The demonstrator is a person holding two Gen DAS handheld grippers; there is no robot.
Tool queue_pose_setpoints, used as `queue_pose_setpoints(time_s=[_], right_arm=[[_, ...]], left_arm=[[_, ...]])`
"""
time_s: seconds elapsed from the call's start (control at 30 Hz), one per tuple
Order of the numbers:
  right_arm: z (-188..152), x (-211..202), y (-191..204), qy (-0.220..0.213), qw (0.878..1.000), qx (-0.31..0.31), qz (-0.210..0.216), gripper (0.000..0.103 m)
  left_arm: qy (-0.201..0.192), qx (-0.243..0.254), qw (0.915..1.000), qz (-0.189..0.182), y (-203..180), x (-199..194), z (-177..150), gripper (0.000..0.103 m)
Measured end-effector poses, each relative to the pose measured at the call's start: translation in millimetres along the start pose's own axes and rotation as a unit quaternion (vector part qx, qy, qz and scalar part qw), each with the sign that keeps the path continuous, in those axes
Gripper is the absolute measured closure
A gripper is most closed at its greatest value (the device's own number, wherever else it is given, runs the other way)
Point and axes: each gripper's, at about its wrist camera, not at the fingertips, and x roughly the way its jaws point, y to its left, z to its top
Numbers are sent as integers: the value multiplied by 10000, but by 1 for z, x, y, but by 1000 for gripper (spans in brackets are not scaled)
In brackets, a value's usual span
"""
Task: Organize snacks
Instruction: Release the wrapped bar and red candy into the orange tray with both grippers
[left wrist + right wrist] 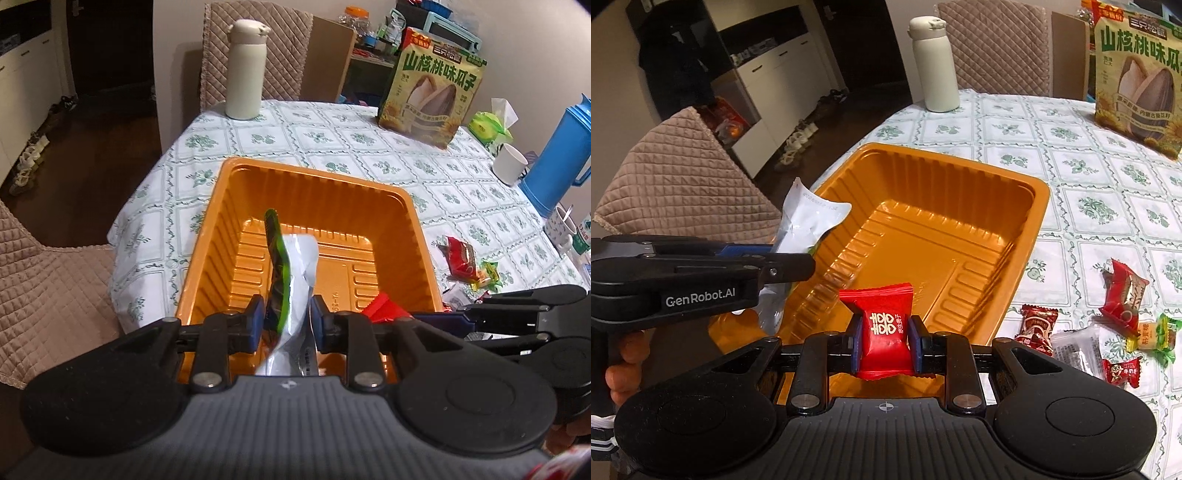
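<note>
A table point(332, 144) covered in a white cloth with green floral squares fills both views. Near its left edge sits a large orange plastic tray point(410, 236), ribbed inside, with nothing lying on its floor. At the far edge stand a tall cream flask point(243, 70) toward the left corner and a big green bag of sunflower seeds point(432, 96) further right. A blue jug point(557, 155) stands at the right edge with a white mug point(511, 162) just beside it.

The left gripper point(286, 317) hangs over the near end of the tray. Its jaws are pinching a silver and green snack packet point(291, 280), which stands upright on edge between them, its top rising above the jaws and its lower end dropping below them, clear of the tray floor.

The right gripper point(885, 341) is just to the right of the left one, also over the tray's near end. Its jaws are closed on a red candy point(884, 328) with white lettering, gripped across its middle, with crimped ends showing above and below the jaws.

On the cloth to the right of the tray, near the near edge, lies a loose cluster of small wrapped candies point(1108, 332): several red, one clear, one green and yellow, some touching each other.
</note>
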Motion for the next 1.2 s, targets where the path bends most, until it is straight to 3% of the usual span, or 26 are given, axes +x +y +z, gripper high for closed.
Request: queue_pose_setpoints(time_s=[0.47, 0.7, 0.87, 1.2], right_arm=[[5, 2, -2, 29, 9999, 117, -61, 77], [7, 4, 0, -91, 9999, 125, 21, 76], [7, -1, 3, -249, 9995, 173, 67, 55], [-6, -27, 1, -315, 9993, 16, 202, 53]], left_arm=[[98, -75, 9999, 17, 10, 1, -3, 76], [119, -204, 9997, 95, 16, -10, -12, 69], [106, -327, 9993, 168, 19, -19, -19, 68], [25, -502, 9982, 323, 7, -41, -36, 67]])
